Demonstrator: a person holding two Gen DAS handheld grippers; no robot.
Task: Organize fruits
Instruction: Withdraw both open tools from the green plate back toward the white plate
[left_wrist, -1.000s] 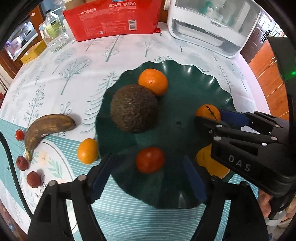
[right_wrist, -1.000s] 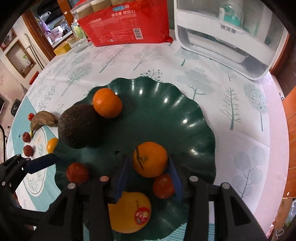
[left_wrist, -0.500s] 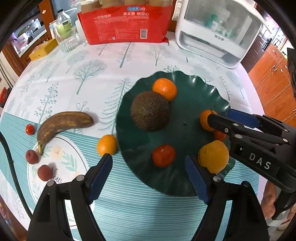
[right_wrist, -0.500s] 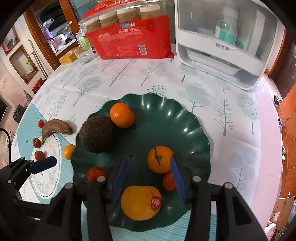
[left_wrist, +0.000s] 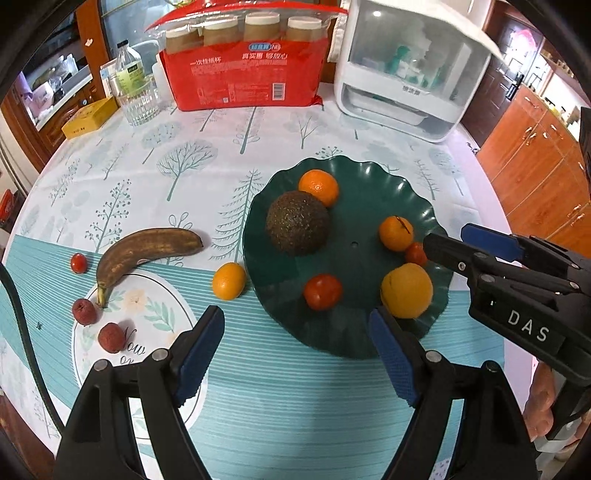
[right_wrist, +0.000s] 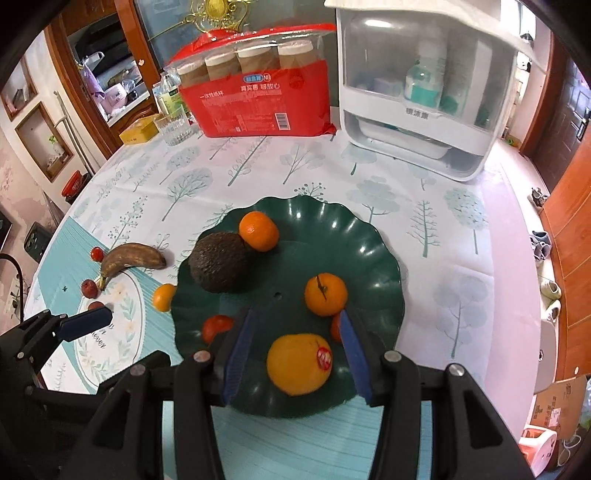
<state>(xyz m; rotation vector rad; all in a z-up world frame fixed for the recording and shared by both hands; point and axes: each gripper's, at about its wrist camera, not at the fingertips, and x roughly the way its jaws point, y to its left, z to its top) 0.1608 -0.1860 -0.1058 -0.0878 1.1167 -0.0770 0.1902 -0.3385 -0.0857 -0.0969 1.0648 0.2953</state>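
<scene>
A dark green scalloped plate (left_wrist: 373, 199) (right_wrist: 332, 236) holds an avocado (left_wrist: 297, 223) (right_wrist: 218, 262), two mandarins (left_wrist: 318, 186) (left_wrist: 396, 233), a large orange with a sticker (right_wrist: 299, 363) (left_wrist: 406, 290) and a tomato (left_wrist: 322, 291). Left of the plate lie a small orange (left_wrist: 229, 280), a brown banana (left_wrist: 144, 249) and several small red fruits (left_wrist: 110, 336). My left gripper (left_wrist: 295, 317) hangs open over the plate's near rim. My right gripper (right_wrist: 297, 314) (left_wrist: 447, 236) is open above the plate's right side, with the large orange seen below its fingers. Neither holds anything.
At the table's back stand a red pack of paper cups (left_wrist: 243, 62), a white cabinet-like appliance (left_wrist: 410, 70), a glass (left_wrist: 140, 101), a bottle (left_wrist: 127, 68) and a yellow box (left_wrist: 88, 116). A round printed mat (left_wrist: 147, 332) lies under the small red fruits. Wooden cabinets (left_wrist: 535, 158) stand to the right.
Both grippers have risen and drawn back from the plate, so more of the table shows. The stemmed mandarin, between my right fingers a second ago, now lies beyond their tips.
</scene>
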